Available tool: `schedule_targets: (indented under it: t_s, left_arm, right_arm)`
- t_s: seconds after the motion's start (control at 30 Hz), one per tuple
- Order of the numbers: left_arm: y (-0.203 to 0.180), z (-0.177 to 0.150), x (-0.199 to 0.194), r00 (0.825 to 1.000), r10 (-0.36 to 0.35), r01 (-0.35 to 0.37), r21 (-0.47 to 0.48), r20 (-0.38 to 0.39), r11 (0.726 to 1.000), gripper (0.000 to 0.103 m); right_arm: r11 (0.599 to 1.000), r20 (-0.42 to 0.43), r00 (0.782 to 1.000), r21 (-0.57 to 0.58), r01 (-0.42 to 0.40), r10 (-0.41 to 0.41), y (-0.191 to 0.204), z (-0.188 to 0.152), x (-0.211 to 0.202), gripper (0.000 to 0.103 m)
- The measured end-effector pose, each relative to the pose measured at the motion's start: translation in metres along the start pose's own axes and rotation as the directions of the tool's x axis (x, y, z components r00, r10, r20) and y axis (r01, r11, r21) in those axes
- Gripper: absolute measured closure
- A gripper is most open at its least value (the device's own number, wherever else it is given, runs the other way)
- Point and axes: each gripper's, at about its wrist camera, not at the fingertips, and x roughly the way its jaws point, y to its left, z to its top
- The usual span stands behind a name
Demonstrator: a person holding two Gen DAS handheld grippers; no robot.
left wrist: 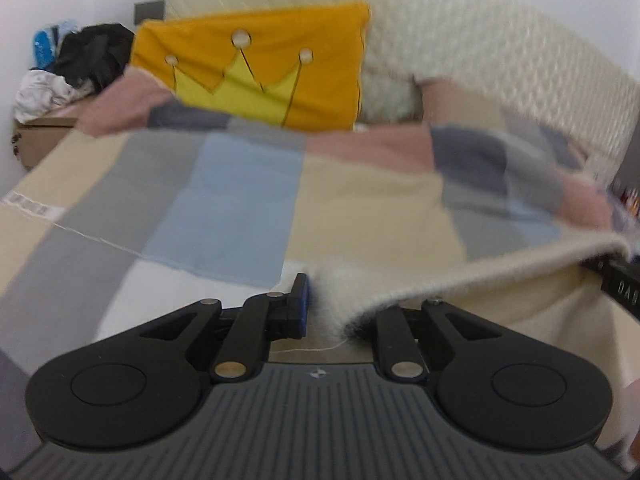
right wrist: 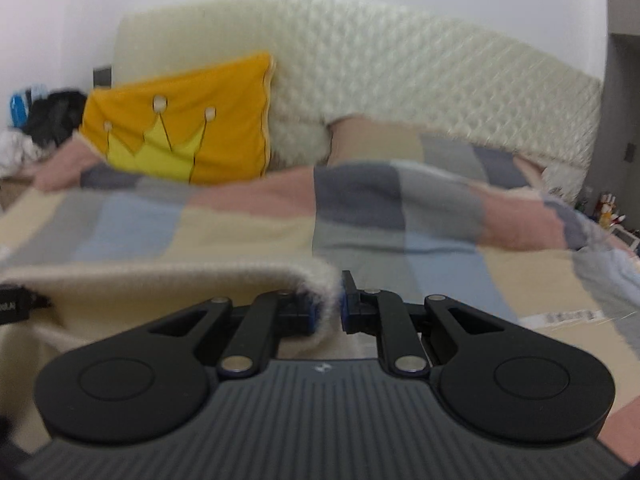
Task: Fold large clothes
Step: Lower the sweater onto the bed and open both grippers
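Patchwork blanket [left wrist: 240, 200] spread over the bed, its fleecy edge doubled forward.
Left gripper [left wrist: 324, 312] and right gripper [right wrist: 328, 304] each pinch that edge; an uneven pull could slip a corner loose and skew the fold.

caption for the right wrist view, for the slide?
Right gripper clamps the fleecy cream edge of a patchwork blanket spread over a bed, an orange crown pillow behind.

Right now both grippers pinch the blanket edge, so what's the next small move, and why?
Probably carry the edge forward toward the pillow. The left gripper and right gripper each grip the fluffy edge of the blanket, raised over its flat half, so the fold looks unfinished.
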Motion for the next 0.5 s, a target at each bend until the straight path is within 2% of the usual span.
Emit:
schedule_targets:
  t_s: [0.07,0.2,0.33,0.47,0.5]
  left_arm:
    - [0.001,-0.015,0.028,1.000,0.009,-0.008,0.023,-0.027,1.000,0.086]
    - [0.002,-0.040,0.048,0.998,0.018,-0.014,0.069,-0.058,0.998,0.085]
    - [-0.001,-0.048,0.048,0.997,0.017,-0.010,0.093,-0.075,0.996,0.085]
    - [-0.005,-0.042,0.036,0.997,0.012,-0.005,0.079,-0.081,0.997,0.083]
    - [-0.005,-0.040,0.035,0.995,0.008,-0.001,0.073,-0.098,0.997,0.079]
  right_arm:
    - [1.000,-0.011,1.000,-0.006,-0.008,0.008,0.003,-0.016,0.018,0.089]
    - [1.000,-0.054,0.998,0.004,-0.013,0.013,0.007,-0.052,0.053,0.088]
    - [0.998,-0.091,0.996,-0.067,-0.003,-0.003,0.017,-0.072,0.070,0.088]
    - [0.998,-0.096,0.995,-0.055,-0.013,0.008,0.018,-0.070,0.066,0.087]
    - [0.999,-0.099,0.995,-0.041,-0.023,0.019,0.017,-0.069,0.065,0.086]
